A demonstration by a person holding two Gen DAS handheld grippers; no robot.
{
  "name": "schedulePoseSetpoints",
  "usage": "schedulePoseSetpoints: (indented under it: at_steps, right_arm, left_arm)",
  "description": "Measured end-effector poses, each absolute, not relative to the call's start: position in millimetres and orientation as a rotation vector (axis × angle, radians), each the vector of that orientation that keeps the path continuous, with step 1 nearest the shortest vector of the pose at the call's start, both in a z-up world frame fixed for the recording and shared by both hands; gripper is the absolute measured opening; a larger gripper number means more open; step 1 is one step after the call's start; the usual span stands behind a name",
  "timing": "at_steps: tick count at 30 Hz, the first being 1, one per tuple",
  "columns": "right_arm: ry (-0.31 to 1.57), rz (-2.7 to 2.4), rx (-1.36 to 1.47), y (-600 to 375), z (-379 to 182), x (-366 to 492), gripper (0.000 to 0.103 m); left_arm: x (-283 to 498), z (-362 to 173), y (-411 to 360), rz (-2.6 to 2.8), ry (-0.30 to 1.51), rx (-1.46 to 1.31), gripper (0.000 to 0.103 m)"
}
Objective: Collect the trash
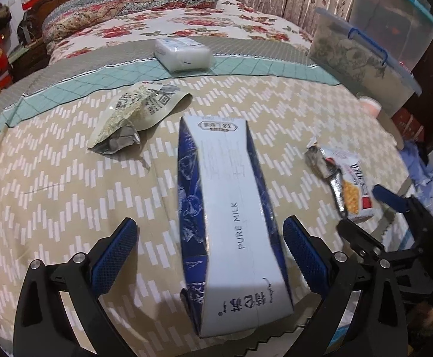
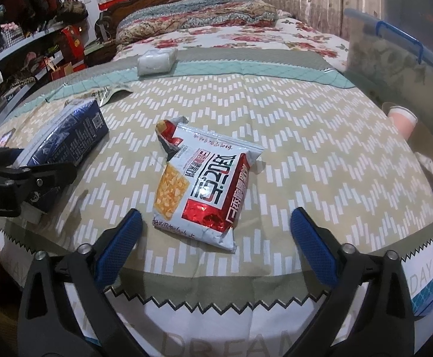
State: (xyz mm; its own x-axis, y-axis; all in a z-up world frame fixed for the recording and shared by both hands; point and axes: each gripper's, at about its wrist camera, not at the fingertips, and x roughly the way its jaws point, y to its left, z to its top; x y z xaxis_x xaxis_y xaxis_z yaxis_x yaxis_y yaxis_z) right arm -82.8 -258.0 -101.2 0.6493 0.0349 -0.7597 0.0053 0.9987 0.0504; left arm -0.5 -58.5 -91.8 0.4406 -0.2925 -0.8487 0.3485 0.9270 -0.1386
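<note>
A blue and white "PURE MILK" carton [image 1: 231,223] lies on its side on the patterned bedspread, between the spread fingers of my left gripper [image 1: 213,250], which is open around it without squeezing. It also shows in the right wrist view [image 2: 67,139]. An opened red and white cracker wrapper [image 2: 201,184] lies flat in front of my right gripper [image 2: 216,241], which is open and empty. That wrapper shows at the right in the left wrist view [image 1: 347,184]. A crumpled beige snack bag [image 1: 133,116] lies beyond the carton.
A white tissue pack [image 1: 183,53] sits farther up the bed. A clear plastic storage bin [image 1: 374,59] with a blue-rimmed lid stands at the right edge, with a pink cup [image 2: 402,119] beside it. Shelves with boxes [image 2: 38,47] line the left wall.
</note>
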Motion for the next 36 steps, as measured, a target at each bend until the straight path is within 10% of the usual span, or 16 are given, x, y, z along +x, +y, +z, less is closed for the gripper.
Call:
schedulePoseSetpoints:
  at_steps: [2,4,7,32,36]
  right_arm:
    - [0.849,0.012,0.036,-258.6,-99.3,-83.9,0.077]
    - [0.837,0.017,0.033,-259.9,-96.9,-85.9,0.050]
    - [0.815,0.033,0.036,-263.2,-92.8,-88.7,0.026]
    - [0.640,-0.422,0.387,-562.6,-71.9,-86.9,0.021]
    - [0.695,-0.370,0.508,-614.9,-89.9,-58.0,0.036]
  left_arm:
    - [-1.3,-90.9,-62.1,-0.405,1.037,0.068,0.087]
    - [-4.0,-87.7,-68.2,-0.414,1.027,0.093,0.056]
    - [-3.9,-85.9,-77.3,-0.476,1.042,0.087,0.052]
    - [71.0,-31.4,-453.9,-1.080,0.997,0.285,0.052]
    - [89.5,-52.2,-508.1,-1.092,1.060,0.283,0.057]
